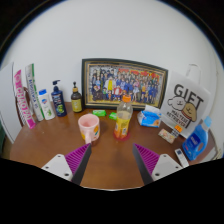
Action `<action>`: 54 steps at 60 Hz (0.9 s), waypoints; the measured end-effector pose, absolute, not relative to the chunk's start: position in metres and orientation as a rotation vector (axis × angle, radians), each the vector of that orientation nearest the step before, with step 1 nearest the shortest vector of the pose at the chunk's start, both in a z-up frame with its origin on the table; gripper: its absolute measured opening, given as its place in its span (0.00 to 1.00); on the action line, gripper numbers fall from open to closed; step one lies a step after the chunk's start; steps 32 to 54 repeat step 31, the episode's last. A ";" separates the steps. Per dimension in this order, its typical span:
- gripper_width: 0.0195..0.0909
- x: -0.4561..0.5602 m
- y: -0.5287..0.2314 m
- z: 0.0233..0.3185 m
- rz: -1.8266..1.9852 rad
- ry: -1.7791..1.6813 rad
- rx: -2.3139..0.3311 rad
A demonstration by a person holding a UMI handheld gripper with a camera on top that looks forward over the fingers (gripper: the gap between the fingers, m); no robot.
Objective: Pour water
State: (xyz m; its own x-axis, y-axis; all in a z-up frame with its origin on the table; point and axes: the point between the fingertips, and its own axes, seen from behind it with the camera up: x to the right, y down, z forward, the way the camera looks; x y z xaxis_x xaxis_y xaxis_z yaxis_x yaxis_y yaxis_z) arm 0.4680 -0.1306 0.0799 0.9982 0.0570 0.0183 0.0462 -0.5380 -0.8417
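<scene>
Holding nothing, the claw (113, 160) hangs over the near part of the wooden table (110, 172) with its two fingers set wide apart, the pink pads (72, 160) facing an empty gap. Beyond the fingers, and well apart from them, stand the two things the task seems to concern: a pink mug (89, 127) to the left and, just beside it to the right, a clear bottle with an orange label (122, 119), upright and apparently capped, though the cap is too small to be sure of. Between them lies a small green object (102, 113) that I cannot identify. Farther right sit a blue packet (150, 117), a white gift bag printed with "GIFT" (186, 107) and a blue box (199, 140). At the back, against the wall, a framed group photograph (123, 83) leans, and to its left stand several toiletry bottles (52, 101) and a tall tube (22, 95). Judging by this, pouring has not begun: the bottle is ungrasped and whether the mug holds any water cannot be seen. Reaching, gripping, tilting and setting back all remain.
</scene>
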 end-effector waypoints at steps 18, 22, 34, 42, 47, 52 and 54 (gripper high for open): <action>0.92 0.410 -0.281 0.128 -0.012 -0.059 -2.154; 0.92 0.401 -0.296 0.132 -0.008 -0.064 -2.143; 0.92 0.402 -0.313 0.136 -0.060 -0.076 -2.139; 0.92 0.402 -0.313 0.136 -0.060 -0.076 -2.139; 0.92 0.402 -0.313 0.136 -0.060 -0.076 -2.139; 0.92 0.402 -0.313 0.136 -0.060 -0.076 -2.139; 0.92 0.402 -0.313 0.136 -0.060 -0.076 -2.139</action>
